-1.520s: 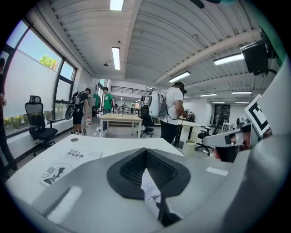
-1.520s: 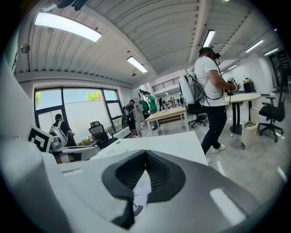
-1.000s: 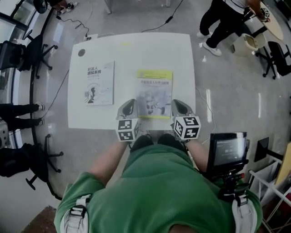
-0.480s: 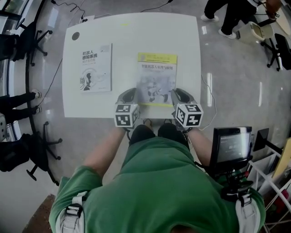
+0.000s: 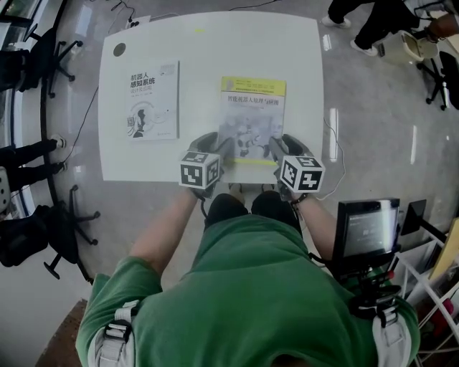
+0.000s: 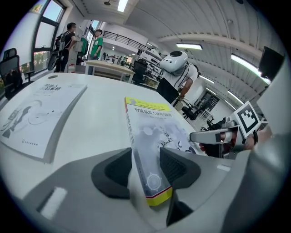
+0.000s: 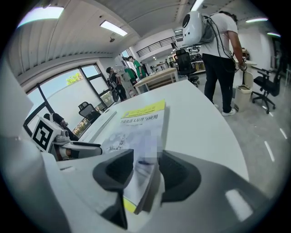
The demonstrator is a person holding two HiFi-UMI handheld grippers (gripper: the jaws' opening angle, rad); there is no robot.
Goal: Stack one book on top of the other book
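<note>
A yellow-banded book (image 5: pixel 251 115) lies flat at the middle of the white table (image 5: pixel 208 50). A white book (image 5: pixel 153 100) lies to its left, apart from it. My left gripper (image 5: pixel 215 145) straddles the yellow book's near left corner (image 6: pixel 152 132); its jaws are opening, and the spine edge stands between the pads with a gap on the right. My right gripper (image 5: pixel 284 145) straddles the near right corner (image 7: pixel 141 123); its jaws are also opening and its pads are off the cover. Each gripper view shows the other gripper: right (image 6: pixel 218 136), left (image 7: pixel 72 148).
The white book (image 6: pixel 36 113) lies left of the left gripper. A screen on a stand (image 5: pixel 366 229) is off the table's near right corner. Office chairs (image 5: pixel 29 72) stand at the left, and people (image 5: pixel 373 21) at the far right.
Both grippers have come down onto the near corners of the yellow book, and their jaws have gone from shut to wide apart around its edges. The books have not moved.
</note>
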